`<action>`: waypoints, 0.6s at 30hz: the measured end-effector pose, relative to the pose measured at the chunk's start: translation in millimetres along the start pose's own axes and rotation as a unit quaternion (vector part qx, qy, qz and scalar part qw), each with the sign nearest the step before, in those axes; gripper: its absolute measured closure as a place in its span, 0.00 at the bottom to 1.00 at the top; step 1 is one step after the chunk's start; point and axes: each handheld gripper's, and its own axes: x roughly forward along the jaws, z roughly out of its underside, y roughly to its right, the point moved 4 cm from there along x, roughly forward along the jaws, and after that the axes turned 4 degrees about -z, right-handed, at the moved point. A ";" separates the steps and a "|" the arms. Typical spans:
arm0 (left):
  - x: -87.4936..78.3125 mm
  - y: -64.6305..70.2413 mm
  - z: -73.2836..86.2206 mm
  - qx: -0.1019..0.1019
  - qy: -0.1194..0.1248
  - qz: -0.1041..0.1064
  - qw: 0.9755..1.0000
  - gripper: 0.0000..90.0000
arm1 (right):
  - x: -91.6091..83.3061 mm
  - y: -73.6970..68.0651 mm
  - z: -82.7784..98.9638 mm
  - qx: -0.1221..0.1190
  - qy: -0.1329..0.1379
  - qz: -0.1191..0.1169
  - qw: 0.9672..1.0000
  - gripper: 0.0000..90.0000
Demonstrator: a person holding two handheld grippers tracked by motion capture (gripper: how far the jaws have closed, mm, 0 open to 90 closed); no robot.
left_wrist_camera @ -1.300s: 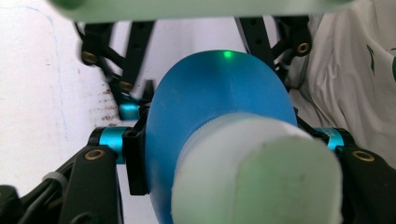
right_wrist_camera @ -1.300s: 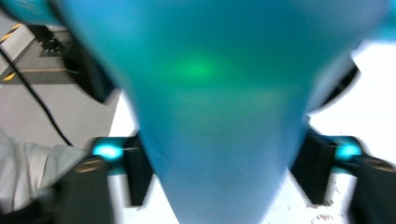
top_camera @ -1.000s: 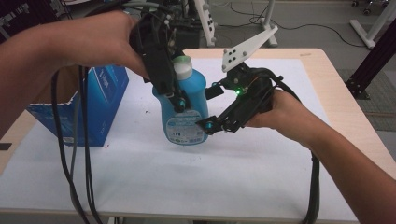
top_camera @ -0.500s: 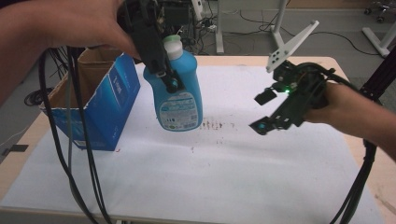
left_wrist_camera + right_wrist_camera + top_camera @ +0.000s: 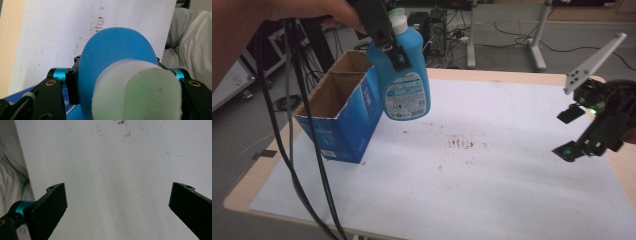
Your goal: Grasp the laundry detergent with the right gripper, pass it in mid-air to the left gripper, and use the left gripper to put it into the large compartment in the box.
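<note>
1 blue bottle (image 5: 402, 75) with a pale green-topped white cap (image 5: 397, 19) hangs in the air above the surface (image 5: 492, 195), lifted clear of it and just beside the upper right edge of an open blue cardboard box (image 5: 339, 117). its label faces the high view and its base sits lower than the box's rim, close to the box wall without clearly touching it. the left gripper (image 5: 384, 35) is clamped on the bottle's neck and shoulder from above, 1 black jaw running down the front of the bottle; in the left gripper view the blue body (image 5: 117, 57) and cap (image 5: 140, 92) sit squeezed between the 2 jaws, with the white sheet far below. the hand (image 5: 312, 10) holding that gripper enters from the upper left, and 2 dark cables (image 5: 299, 150) trail down from it across the box's left side.

the box stands on the left part of the surface, its top flaps open and its inside bare as far as can be seen. brownish stains (image 5: 462, 144) mark the white covering near the middle.

the right gripper (image 5: 573, 132) hovers well apart from the bottle at the right edge of the surface, its jaws spread wide with nothing between them, having just been opening; the right gripper view looks down on the stained white sheet (image 5: 120, 170).
</note>
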 end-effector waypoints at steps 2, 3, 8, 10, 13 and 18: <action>-7.4 -2.7 4.3 -0.008 0.001 -0.003 1.000 0.42 | -1.2 -0.4 1.4 0.004 -0.006 0.002 1.000 0.01; -10.9 -3.7 6.7 -0.013 0.001 -0.004 1.000 0.42 | -2.0 0.2 1.8 -0.002 -0.007 -0.001 1.000 0.01; -26.0 -8.7 19.7 -0.030 0.002 -0.005 1.000 0.42 | -8.1 0.6 2.8 -0.005 -0.010 0.009 1.000 0.01; -32.2 -11.3 26.0 -0.038 0.004 -0.007 0.999 0.42 | -10.9 0.9 2.6 -0.003 -0.009 0.010 1.000 0.01; -40.1 -16.2 36.2 -0.051 0.004 -0.012 0.999 0.42 | -13.7 2.1 2.0 -0.004 -0.008 0.014 1.000 0.01; -52.6 -25.0 54.3 -0.079 0.006 -0.022 0.997 0.42 | -14.7 4.1 1.8 -0.005 -0.007 0.017 1.000 0.01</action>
